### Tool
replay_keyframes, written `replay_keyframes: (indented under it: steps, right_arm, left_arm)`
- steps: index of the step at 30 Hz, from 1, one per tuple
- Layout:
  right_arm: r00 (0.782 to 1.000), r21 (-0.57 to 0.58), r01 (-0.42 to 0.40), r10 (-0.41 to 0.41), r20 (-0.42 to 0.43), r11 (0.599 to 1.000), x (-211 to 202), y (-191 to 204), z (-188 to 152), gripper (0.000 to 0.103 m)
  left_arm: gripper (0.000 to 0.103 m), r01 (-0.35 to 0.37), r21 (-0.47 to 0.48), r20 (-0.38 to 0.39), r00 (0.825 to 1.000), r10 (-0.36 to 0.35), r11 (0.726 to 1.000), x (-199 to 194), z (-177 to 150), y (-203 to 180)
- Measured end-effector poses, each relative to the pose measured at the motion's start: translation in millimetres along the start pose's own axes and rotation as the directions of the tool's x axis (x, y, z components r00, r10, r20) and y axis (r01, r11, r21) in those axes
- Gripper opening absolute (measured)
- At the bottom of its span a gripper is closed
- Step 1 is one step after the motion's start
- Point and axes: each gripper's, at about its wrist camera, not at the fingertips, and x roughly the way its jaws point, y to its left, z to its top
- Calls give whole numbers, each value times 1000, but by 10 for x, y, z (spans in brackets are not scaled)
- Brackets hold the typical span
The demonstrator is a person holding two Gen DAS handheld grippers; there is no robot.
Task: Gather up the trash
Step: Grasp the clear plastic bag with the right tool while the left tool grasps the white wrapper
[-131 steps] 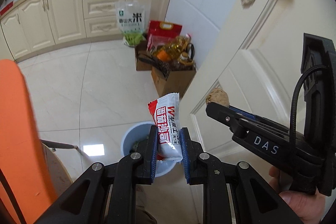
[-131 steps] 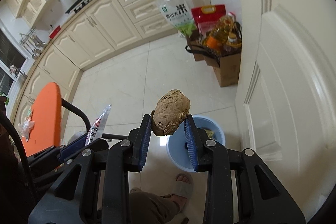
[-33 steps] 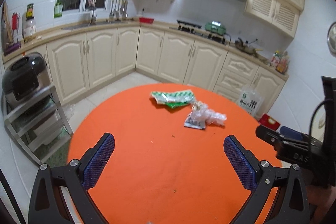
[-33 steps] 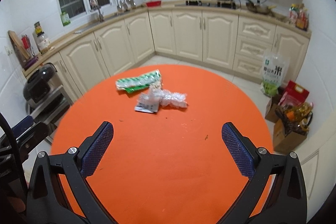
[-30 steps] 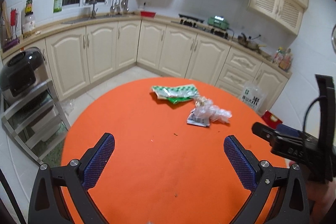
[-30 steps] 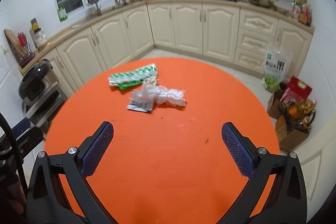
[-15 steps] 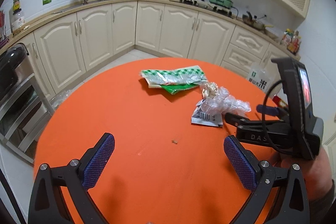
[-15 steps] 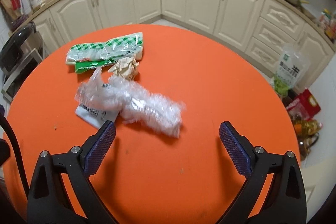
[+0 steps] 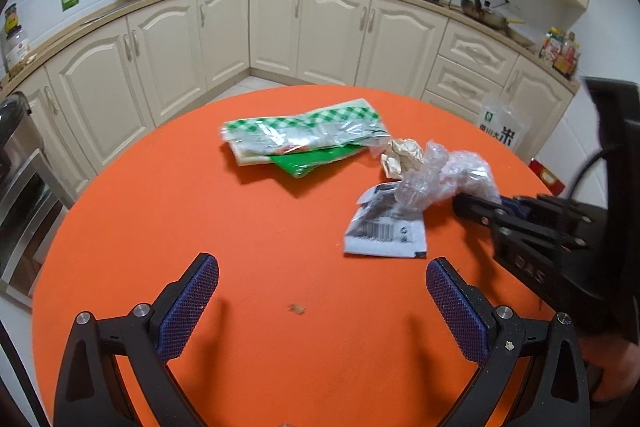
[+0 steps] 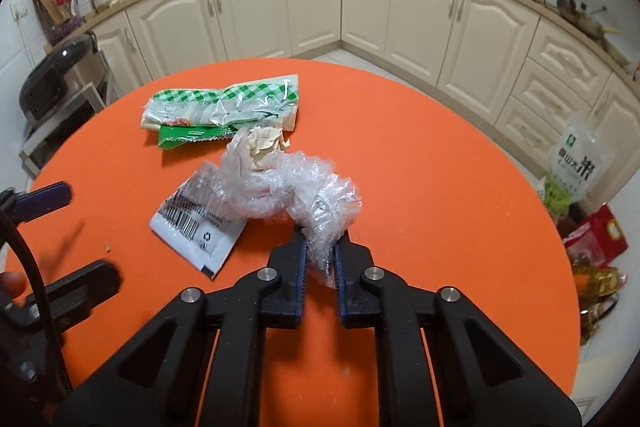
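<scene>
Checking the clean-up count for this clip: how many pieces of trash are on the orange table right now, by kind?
Green checked wrapper: 1
Plain green wrapper under it: 1
Crumpled paper ball: 1
Clear crumpled plastic: 1
White barcode packet: 1
Total: 5

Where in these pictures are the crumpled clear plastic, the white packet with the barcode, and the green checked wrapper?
crumpled clear plastic (image 10: 304, 191), right wrist view, on its bunched middle.
white packet with the barcode (image 9: 384, 233), left wrist view, on its printed face near the barcode.
green checked wrapper (image 10: 224, 105), right wrist view, on its shiny middle.
</scene>
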Motion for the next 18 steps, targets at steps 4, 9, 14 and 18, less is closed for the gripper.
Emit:
replay_keyframes:
  steps: [4,9,14,18]
  right_arm:
    - [999,75,-37,36,22,996,-102,-218,-79,10]
    - [999,123,-43,39,35,991,-227,-394,-193,10]
    - [999,124,-37,34,22,992,-272,-454,-282,12]
    - [999,102,-34,32,21,994,-253,-429,-298,33]
  left_arm:
    - [102,10,31,-20,1000,-9,999,239,106,-128]
    - [102,25,61,-59,998,-22,998,579,188,-238]
    - [101,-1,83,-56,998,6,997,799,333,-315]
    - [99,-26,101,-53,998,32,995,891,308,-394]
